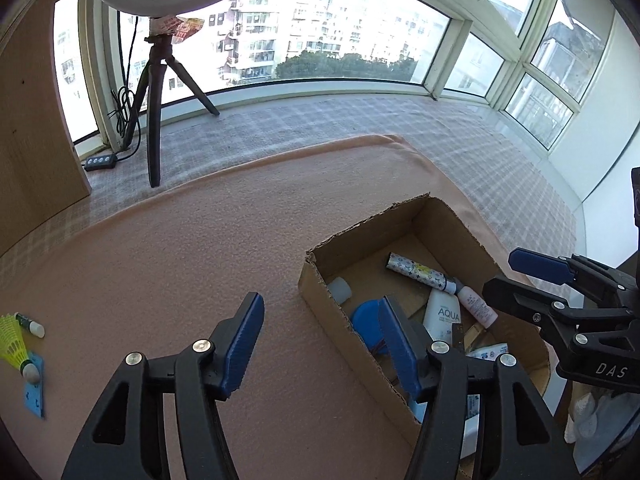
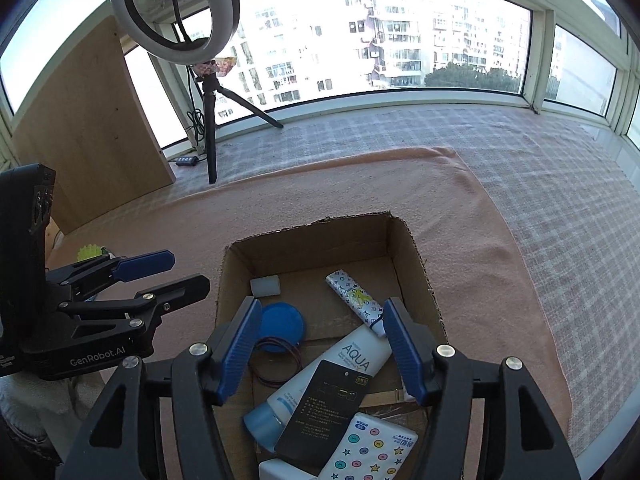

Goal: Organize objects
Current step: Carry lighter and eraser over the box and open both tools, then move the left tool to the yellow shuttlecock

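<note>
An open cardboard box [image 2: 408, 256] sits on a peach blanket [image 1: 200, 264]. It holds a white AQUA tube [image 2: 352, 356], a patterned tube [image 2: 354, 296], a blue round lid [image 2: 284, 324], a black card [image 2: 324, 408], a star-printed tissue pack [image 2: 372, 448] and a small white block [image 2: 266, 285]. My right gripper [image 2: 322, 312] hangs open over the box with nothing between its fingers. My left gripper [image 1: 320, 312] is open and empty, straddling the box's left wall [image 1: 320, 300]. Far left on the blanket lie a yellow shuttlecock [image 1: 12, 340], a blue card [image 1: 34, 390] and a small white-capped tube [image 1: 30, 324].
A ring light on a black tripod [image 2: 210, 136] stands at the back left, with a cable and switch box [image 1: 100, 160] beside it. A wooden board [image 2: 92, 132] leans against the window. Plaid cloth [image 2: 540, 168] covers the sill beyond the blanket.
</note>
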Tool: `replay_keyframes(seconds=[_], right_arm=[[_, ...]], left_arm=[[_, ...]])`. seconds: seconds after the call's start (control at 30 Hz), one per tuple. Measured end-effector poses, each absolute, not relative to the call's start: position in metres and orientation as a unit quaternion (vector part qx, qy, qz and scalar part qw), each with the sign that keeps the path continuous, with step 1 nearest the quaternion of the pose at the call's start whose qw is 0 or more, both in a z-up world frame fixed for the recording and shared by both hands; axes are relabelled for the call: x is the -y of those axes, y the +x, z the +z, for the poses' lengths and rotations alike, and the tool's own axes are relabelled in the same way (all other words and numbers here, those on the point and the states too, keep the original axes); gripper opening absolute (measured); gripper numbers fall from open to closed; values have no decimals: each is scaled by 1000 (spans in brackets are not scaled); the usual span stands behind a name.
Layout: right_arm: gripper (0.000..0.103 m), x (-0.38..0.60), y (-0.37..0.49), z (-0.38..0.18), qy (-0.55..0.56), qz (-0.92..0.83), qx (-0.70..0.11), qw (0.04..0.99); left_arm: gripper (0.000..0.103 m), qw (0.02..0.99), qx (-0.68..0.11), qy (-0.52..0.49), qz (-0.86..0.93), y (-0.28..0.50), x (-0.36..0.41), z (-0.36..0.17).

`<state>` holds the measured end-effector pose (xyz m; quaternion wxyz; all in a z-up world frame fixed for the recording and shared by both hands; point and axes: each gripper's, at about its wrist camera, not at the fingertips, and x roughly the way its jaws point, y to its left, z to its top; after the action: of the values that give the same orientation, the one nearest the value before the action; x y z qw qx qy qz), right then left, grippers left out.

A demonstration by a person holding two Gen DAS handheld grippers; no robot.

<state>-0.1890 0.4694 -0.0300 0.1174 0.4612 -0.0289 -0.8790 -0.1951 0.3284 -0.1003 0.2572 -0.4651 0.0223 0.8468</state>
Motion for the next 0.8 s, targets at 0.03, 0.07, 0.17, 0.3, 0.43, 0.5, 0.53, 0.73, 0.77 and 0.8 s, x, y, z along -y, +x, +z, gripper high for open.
replay_keyframes(seconds=[0.03, 0.07, 0.17, 0.3, 0.43, 0.5, 0.53, 0.73, 0.77, 0.8], right_arm=[[59, -468, -188, -30, 463, -878, 32, 120], [59, -466, -187, -31, 464, -877, 34, 122], [59, -459, -184, -31, 467, -874, 38, 129], [59, -444, -181, -32, 470, -870, 41, 144], [59, -423, -178, -31, 471, -867, 40, 160], [59, -412, -176, -31, 472, -865, 39, 169], [59, -407, -175, -31, 472, -863, 37, 173], [59, -376, -168, -33, 476, -858, 27, 191], [59, -372, -167, -34, 477, -857, 27, 193], [59, -368, -166, -35, 478, -856, 26, 195]], left_arm=[[63, 250, -22, -467, 848, -195, -320, -101], [63, 244, -21, -469, 848, -194, -311, -102], [63, 222, -13, -474, 852, -192, -282, -106], [63, 193, -3, -480, 856, -189, -239, -112], [63, 154, 19, -485, 860, -190, -190, -120], [63, 136, 30, -489, 861, -191, -165, -123], [63, 127, 35, -490, 862, -193, -152, -124], [63, 73, 75, -498, 861, -205, -72, -132], [63, 62, 79, -498, 861, -207, -59, -132], [63, 52, 83, -497, 862, -210, -45, -133]])
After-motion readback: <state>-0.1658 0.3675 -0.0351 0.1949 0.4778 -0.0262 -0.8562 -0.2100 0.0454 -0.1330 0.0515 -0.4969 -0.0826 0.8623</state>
